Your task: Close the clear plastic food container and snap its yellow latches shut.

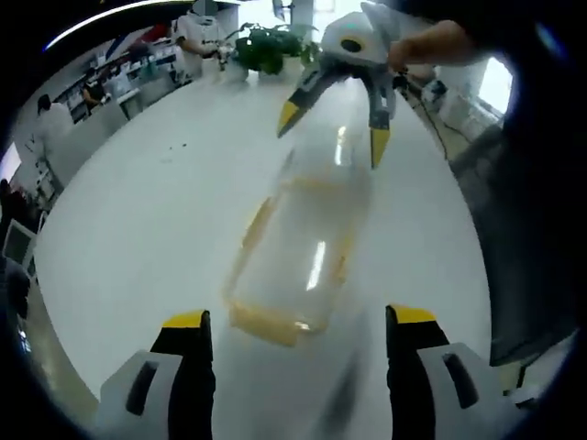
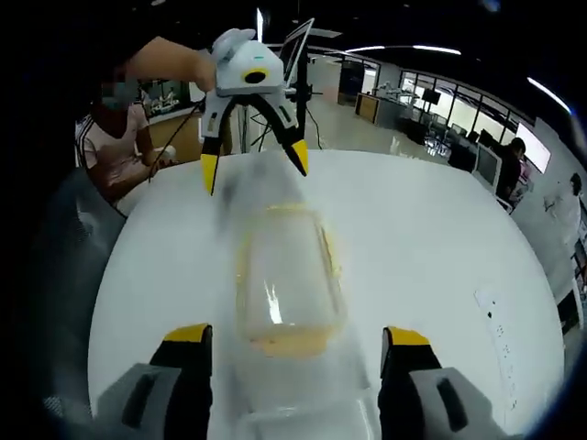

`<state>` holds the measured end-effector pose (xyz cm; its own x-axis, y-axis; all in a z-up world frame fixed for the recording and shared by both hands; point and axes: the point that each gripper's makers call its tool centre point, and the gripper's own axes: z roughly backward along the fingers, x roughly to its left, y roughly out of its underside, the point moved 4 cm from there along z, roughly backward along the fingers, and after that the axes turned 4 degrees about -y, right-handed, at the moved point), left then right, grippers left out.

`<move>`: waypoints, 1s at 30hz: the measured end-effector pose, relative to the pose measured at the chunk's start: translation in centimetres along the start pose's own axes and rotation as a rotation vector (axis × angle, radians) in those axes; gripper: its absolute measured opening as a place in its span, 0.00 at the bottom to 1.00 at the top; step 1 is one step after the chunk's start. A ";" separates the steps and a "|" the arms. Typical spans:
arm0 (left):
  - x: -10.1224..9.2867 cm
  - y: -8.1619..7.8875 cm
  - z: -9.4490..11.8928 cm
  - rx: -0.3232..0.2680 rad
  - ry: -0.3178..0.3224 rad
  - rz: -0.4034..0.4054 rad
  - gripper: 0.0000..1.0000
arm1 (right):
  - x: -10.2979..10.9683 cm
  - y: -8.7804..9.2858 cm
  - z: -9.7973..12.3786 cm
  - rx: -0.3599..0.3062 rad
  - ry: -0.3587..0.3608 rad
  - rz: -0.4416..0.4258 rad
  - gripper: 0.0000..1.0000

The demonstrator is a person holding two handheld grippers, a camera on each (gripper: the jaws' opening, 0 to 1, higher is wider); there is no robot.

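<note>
One clear plastic container (image 1: 298, 252) with yellow trim, two tools. It lies lengthwise on the round white table (image 1: 138, 229), squarely between them, blurred and glossy. The left tool (image 1: 298, 325) stands released at its near end; the right tool (image 1: 335, 124) stands spread at the far end, touching nothing I can see.

From the other side, the container (image 2: 286, 289) sits just ahead of the right tool (image 2: 293, 339), with the left tool (image 2: 254, 165) beyond.

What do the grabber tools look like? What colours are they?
Each tool has two dark jaws with yellow tips and pale grey plastic at the base. The left tool and the right tool look alike. Seen from the front, the body is a rounded white-grey shell. Both spread like an upside-down V.
</note>
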<state>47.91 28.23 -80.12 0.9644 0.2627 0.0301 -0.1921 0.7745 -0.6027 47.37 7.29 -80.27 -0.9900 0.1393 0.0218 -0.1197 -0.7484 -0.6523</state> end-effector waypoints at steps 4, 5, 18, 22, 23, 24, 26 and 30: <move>0.4 0.8 -0.9 0.033 0.032 -0.049 0.70 | 0.1 0.6 -0.8 0.046 -0.018 0.010 0.63; 0.5 1.0 -1.0 0.036 0.044 -0.068 0.65 | 0.2 0.9 -1.3 0.057 -0.029 0.010 0.62; 1.6 3.4 -3.4 0.072 0.082 -0.102 0.55 | -0.4 1.6 -3.6 0.170 -0.078 0.053 0.46; 1.4 2.8 -3.6 0.055 0.085 -0.112 0.56 | -0.3 1.6 -3.7 0.207 -0.086 0.096 0.41; 1.2 2.6 -3.7 0.054 0.085 -0.130 0.55 | -0.2 1.6 -3.8 0.220 -0.094 0.106 0.38; 1.2 2.5 -3.8 0.054 0.081 -0.142 0.54 | -0.3 1.7 -3.9 0.235 -0.089 0.111 0.37; 1.1 2.4 -3.8 0.056 0.080 -0.163 0.53 | -0.3 1.8 -4.0 0.271 -0.095 0.143 0.37; 0.8 2.3 -3.7 0.064 0.081 -0.186 0.49 | -0.6 1.3 -4.2 0.319 -0.090 0.136 0.37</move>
<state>48.88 28.06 -84.41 0.9953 0.0670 0.0699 -0.0186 0.8412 -0.5405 48.09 8.99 -84.32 -0.9994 -0.0223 0.0271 0.0101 -0.9230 -0.3847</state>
